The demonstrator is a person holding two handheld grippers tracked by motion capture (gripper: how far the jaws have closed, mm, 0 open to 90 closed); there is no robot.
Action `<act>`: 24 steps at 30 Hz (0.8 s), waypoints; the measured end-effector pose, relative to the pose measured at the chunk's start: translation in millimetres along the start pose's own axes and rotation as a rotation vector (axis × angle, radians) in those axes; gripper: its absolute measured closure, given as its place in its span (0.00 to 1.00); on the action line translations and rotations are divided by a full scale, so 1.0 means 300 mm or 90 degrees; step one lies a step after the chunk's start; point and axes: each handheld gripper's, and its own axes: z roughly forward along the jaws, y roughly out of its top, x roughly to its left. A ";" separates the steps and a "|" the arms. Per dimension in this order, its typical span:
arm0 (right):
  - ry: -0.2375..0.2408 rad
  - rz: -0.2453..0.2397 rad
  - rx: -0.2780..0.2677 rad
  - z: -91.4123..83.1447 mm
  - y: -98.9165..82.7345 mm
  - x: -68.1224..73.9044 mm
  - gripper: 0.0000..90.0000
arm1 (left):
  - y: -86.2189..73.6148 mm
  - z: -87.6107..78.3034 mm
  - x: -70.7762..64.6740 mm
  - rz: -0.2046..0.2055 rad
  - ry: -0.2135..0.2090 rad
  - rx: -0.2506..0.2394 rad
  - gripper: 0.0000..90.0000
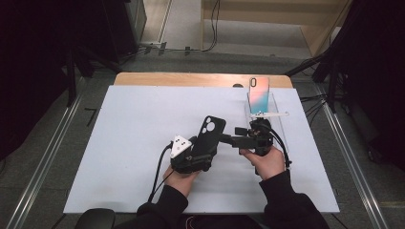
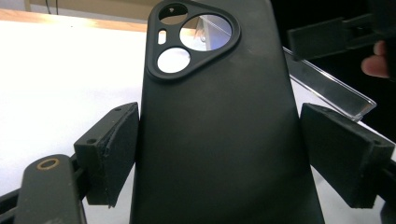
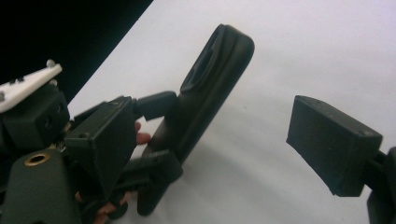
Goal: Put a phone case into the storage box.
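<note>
Mid-table, left gripper [image 1: 206,143] clamps the upright black phone case [image 1: 208,133]; right gripper [image 1: 228,140], level, gapes beside it.

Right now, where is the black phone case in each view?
High view: black case at table centre, upright in the left gripper.
Left gripper view: it fills the middle, between the two pads, camera cutout at the top.
Right gripper view: seen edge-on, left of centre, held by the other gripper.
Shared landmark: the white table.

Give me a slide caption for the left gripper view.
Left gripper clamps a black phone case upright over the white table.
</note>
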 end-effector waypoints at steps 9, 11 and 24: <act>-0.004 0.015 0.003 0.056 0.022 -0.011 0.20 | -0.009 -0.002 -0.029 0.022 -0.006 -0.021 0.17; 0.001 0.024 0.005 0.066 0.024 -0.018 0.22 | -0.011 -0.003 -0.030 0.018 -0.006 -0.022 0.17; 0.013 0.070 0.021 0.112 0.044 -0.018 0.66 | -0.021 -0.002 -0.034 0.011 -0.014 -0.016 0.17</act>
